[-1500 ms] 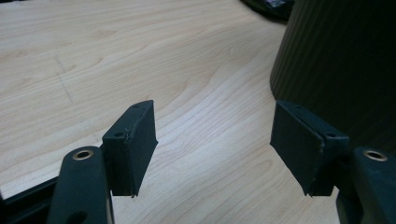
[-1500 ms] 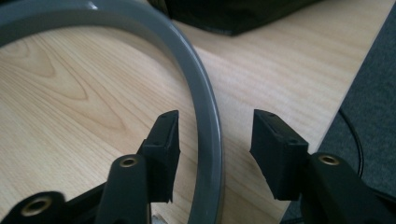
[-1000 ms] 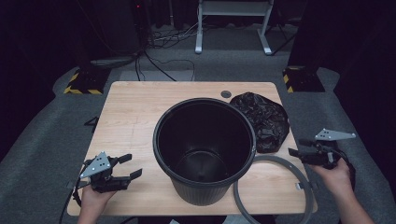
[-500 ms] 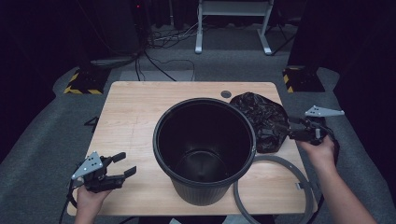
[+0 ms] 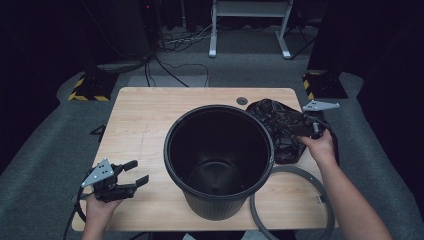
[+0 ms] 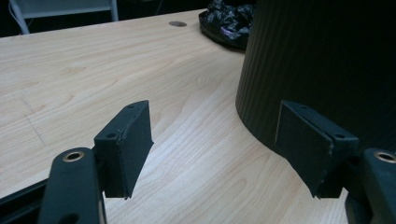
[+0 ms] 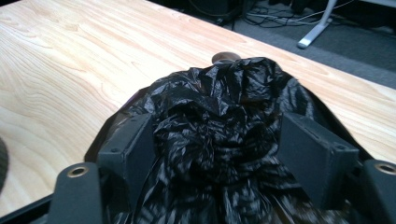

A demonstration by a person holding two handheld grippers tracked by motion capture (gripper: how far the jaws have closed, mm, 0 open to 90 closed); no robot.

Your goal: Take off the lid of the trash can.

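Observation:
A large black bucket (image 5: 218, 160) stands upright in the middle of the wooden table (image 5: 150, 115), with nothing inside it. A crumpled black plastic bag (image 5: 275, 122) lies just right of it. My right gripper (image 5: 295, 129) is down on the bag. In the right gripper view it (image 7: 219, 154) is open, with the bag (image 7: 224, 102) bunched between its jaws. My left gripper (image 5: 139, 171) hovers near the table's front left corner. It (image 6: 215, 149) is open and holds nothing, close beside the ribbed bucket wall (image 6: 327, 60).
A grey ring (image 5: 295, 169) lies flat on the table at the front right, partly under the bucket's side. A round cable hole (image 5: 242, 101) sits near the far edge. Cables and a desk frame (image 5: 247, 30) are on the floor beyond.
My right gripper has moved from beyond the table's right edge inward and away from me onto the bag. My left gripper has drifted slightly toward the near left corner.

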